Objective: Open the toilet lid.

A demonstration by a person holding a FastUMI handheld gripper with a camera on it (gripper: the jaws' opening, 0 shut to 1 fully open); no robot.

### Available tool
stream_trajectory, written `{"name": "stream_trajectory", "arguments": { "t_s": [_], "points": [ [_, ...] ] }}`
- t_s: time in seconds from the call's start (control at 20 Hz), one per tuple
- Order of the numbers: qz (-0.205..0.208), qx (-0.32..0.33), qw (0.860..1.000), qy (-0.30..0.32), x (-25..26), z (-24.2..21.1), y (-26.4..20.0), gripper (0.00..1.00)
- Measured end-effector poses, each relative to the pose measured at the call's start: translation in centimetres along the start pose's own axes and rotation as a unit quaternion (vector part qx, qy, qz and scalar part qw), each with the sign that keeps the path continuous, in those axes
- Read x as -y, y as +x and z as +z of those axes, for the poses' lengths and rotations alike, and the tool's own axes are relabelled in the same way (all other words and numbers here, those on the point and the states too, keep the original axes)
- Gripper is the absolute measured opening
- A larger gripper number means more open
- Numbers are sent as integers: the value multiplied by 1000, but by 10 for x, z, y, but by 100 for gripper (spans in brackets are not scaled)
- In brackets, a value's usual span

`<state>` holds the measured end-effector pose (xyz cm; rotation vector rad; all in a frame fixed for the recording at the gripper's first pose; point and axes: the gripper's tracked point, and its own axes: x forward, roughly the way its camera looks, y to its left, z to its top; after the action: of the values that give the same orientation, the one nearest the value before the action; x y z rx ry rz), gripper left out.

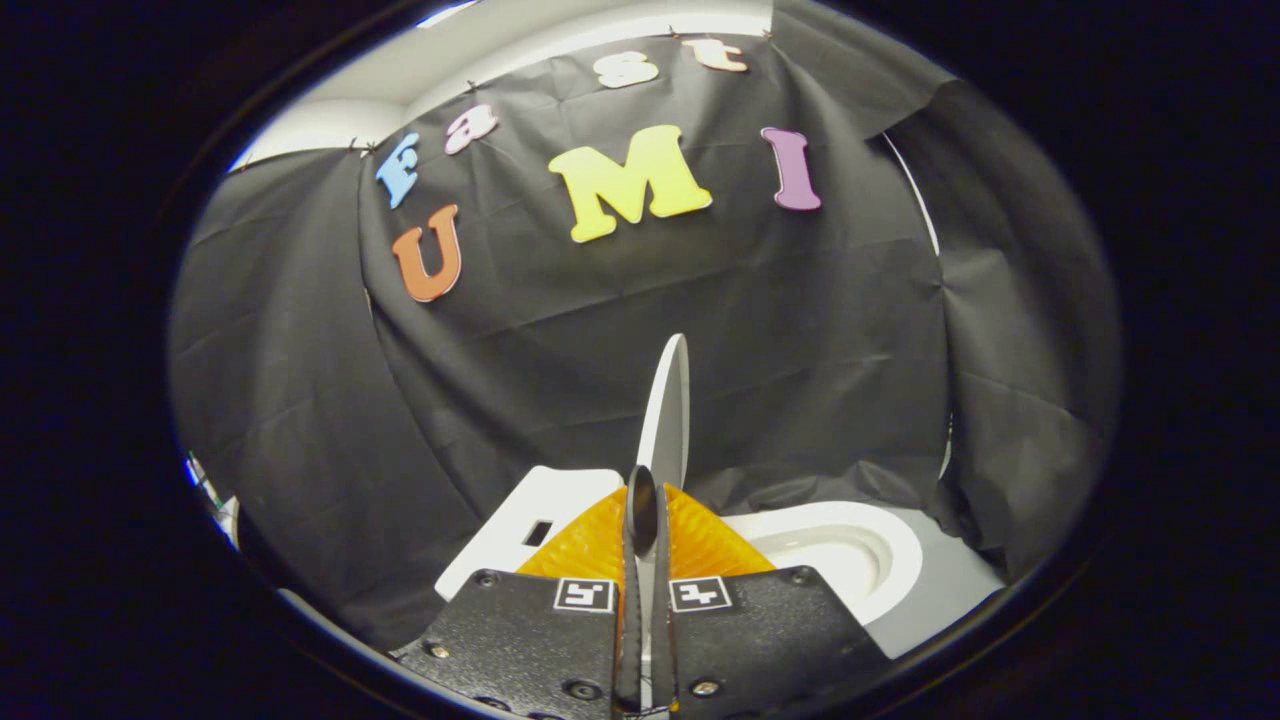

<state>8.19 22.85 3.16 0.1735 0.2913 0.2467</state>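
The white plastic toilet lid stands raised, seen nearly edge-on as a thin, narrow oval blade. Its long axis runs almost straight up, with a slight lean at the top toward the right, and its rounded free end points upward against the black cloth wall of the booth. Its lower end drops down behind the tips of the gripper, so the hinge end is hidden.

The gripper's two fingers point forward and slightly upward, lying close together with just a thin slit between them. The lid's lower edge sits in that slit, directly in line with the fingertips, and the fingers appear clenched on the lid's edge, one on each face; the contact itself is partly hidden by the tips. The gripper sits level, without noticeable roll, its fingers pointing along the plane of the lid.

To the right of the lid and just beyond the right finger lies the open white ceramic toilet bowl with its smooth rounded rim, resting on a pale grey floor. To the left of the lid, just beyond the left finger, is a white flat-topped box-like part with a small dark rectangular slot in it.
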Motion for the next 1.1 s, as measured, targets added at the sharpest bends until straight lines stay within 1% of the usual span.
{"name": "stream_trajectory", "arguments": {
  "t_s": [0.35, 0.65, 0.95, 1.1],
  "points": [
    [0, 6, 999, -48, -40, -4, 8, 7],
    [3, 7, 997, -75, -70, -10, 16, 7],
    [2, 11, 991, -132, -104, -20, 26, 7],
    [0, 9, 991, -133, -114, -23, 30, 8]
  ]
}}
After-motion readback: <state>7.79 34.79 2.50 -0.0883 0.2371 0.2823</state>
